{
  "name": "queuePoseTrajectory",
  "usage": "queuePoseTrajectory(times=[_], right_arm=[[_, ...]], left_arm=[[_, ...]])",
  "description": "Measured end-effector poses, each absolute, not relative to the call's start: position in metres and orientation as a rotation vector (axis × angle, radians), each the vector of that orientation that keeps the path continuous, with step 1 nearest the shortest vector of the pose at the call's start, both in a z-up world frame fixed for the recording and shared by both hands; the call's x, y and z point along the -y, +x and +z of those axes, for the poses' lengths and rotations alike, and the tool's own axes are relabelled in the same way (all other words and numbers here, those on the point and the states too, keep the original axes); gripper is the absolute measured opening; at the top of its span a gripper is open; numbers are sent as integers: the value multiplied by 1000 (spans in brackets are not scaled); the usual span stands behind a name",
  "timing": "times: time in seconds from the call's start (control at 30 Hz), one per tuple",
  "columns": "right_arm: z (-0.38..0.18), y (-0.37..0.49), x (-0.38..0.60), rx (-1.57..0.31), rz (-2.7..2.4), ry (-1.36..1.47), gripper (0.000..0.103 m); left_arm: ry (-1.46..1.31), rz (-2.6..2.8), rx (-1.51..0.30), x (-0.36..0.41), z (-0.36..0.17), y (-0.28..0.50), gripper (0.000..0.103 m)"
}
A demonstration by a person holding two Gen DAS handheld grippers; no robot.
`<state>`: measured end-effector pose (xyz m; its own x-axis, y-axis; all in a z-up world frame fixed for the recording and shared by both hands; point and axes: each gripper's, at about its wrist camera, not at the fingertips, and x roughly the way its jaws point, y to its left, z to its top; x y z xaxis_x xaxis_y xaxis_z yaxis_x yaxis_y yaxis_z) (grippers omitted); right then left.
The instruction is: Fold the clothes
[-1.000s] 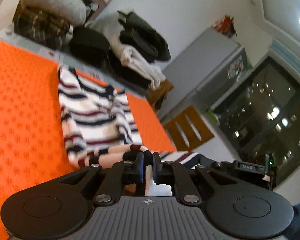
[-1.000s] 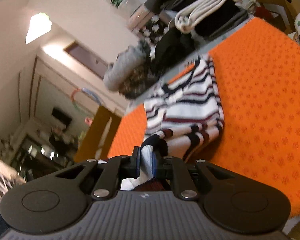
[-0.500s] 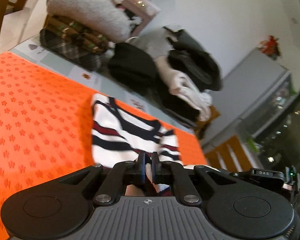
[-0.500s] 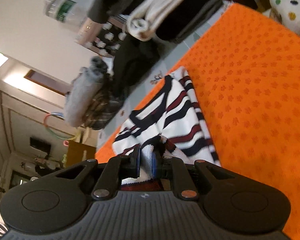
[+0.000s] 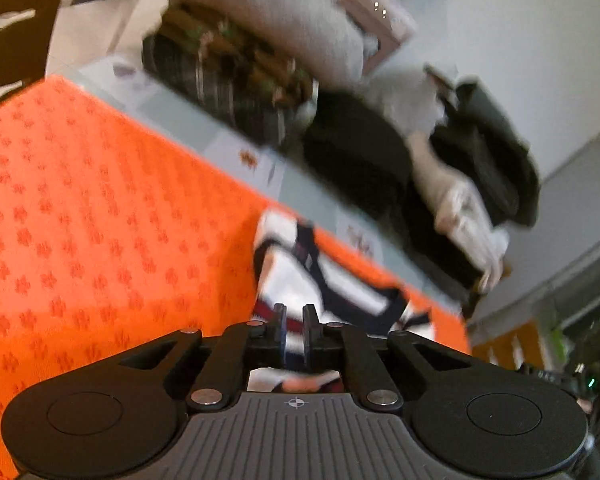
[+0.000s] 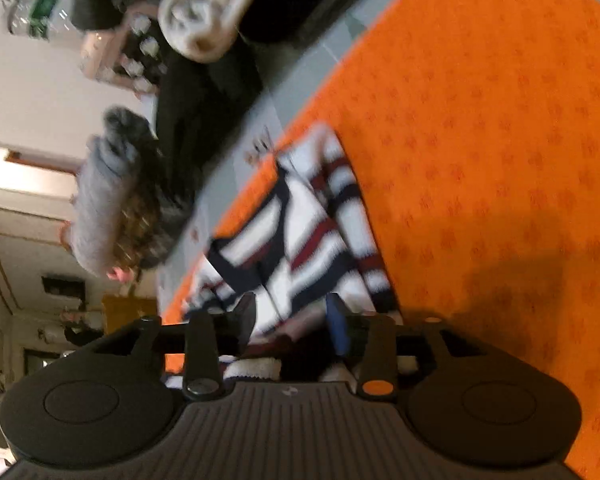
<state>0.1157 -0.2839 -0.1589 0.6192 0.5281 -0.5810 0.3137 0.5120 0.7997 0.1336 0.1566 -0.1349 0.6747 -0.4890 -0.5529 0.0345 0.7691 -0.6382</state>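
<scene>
A white knitted sweater with navy and dark-red stripes lies on an orange patterned table cover, its navy neckline toward the far edge and its body narrowed into a long panel, the striped sides turned in. The near end of the garment runs under both tools and out of sight.

The left gripper hangs just above the sweater's near part with its fingers drawn close; a thin slit shows between them and striped cloth is visible through it, but the blurred view does not settle whether any fabric is pinched. The right gripper stands with its jaws wide apart over the same end, nothing between them.

By the look of it, the fold in hand is the lengthwise one, hem toward collar, and the right tool's spread suits either a hold just given up or one about to be taken; the pictures fit both. Any further fold calls for both corners of the near edge to be carried evenly, since the loose knit will sag and skew.

Beyond the cover, along a pale grey tabletop, sit piles of folded clothing: a grey woolly bundle, plaid, black and cream pieces.
</scene>
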Motion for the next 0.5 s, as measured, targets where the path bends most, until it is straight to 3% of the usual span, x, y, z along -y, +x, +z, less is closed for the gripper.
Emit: queuePoseTrajectory(times=[0.27, 0.43, 0.5], right_arm=[[-94, 100, 281, -815, 215, 778, 48], [-74, 74, 258, -800, 250, 556, 48], [-75, 66, 248, -808, 268, 472, 51]], left_arm=[[-394, -457, -731, -153, -98, 105, 29], [-225, -564, -733, -141, -88, 84, 29], [-195, -590, -747, -132, -95, 82, 35]])
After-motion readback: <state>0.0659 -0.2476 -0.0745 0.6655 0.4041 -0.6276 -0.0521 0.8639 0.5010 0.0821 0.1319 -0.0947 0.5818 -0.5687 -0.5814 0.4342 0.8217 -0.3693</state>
